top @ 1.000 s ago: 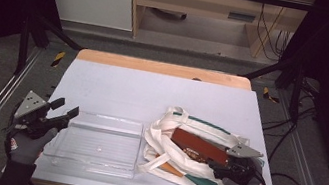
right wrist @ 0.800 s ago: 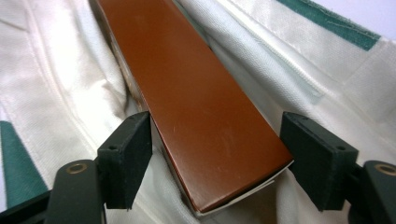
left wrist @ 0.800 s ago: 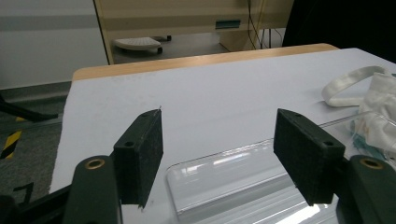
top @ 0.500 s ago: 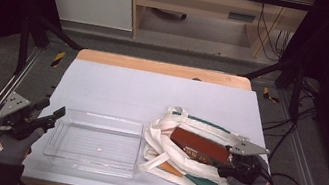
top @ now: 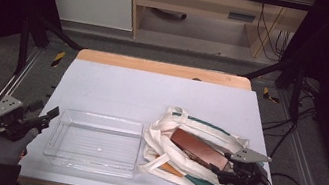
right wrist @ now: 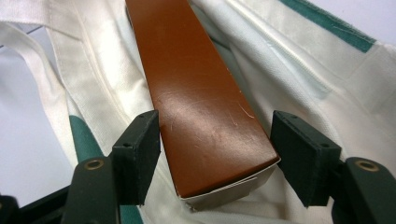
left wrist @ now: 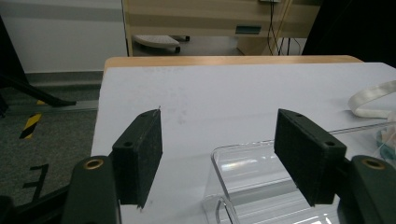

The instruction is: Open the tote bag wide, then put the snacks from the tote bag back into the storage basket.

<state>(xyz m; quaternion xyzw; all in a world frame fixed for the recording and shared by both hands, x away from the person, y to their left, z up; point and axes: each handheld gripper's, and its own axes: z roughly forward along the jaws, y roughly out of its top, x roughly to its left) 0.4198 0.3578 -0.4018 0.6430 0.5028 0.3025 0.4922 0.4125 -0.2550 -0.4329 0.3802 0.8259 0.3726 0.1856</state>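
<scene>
Right gripper view: the right gripper (right wrist: 215,158), jaws just closing, straddles the brown box (right wrist: 201,102) in the tote bag (right wrist: 289,70), right pad not touching. High view: left gripper (top: 41,117) gapes wide beside the clear tray (top: 90,161).

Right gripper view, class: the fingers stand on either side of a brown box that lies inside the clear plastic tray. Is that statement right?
Not quite. The brown box lies in the cream tote bag, not in the clear plastic tray. The right gripper does have its fingers on either side of the box's near end. The right gripper view shows fabric around the box; the high view shows the tray beside the bag.
</scene>
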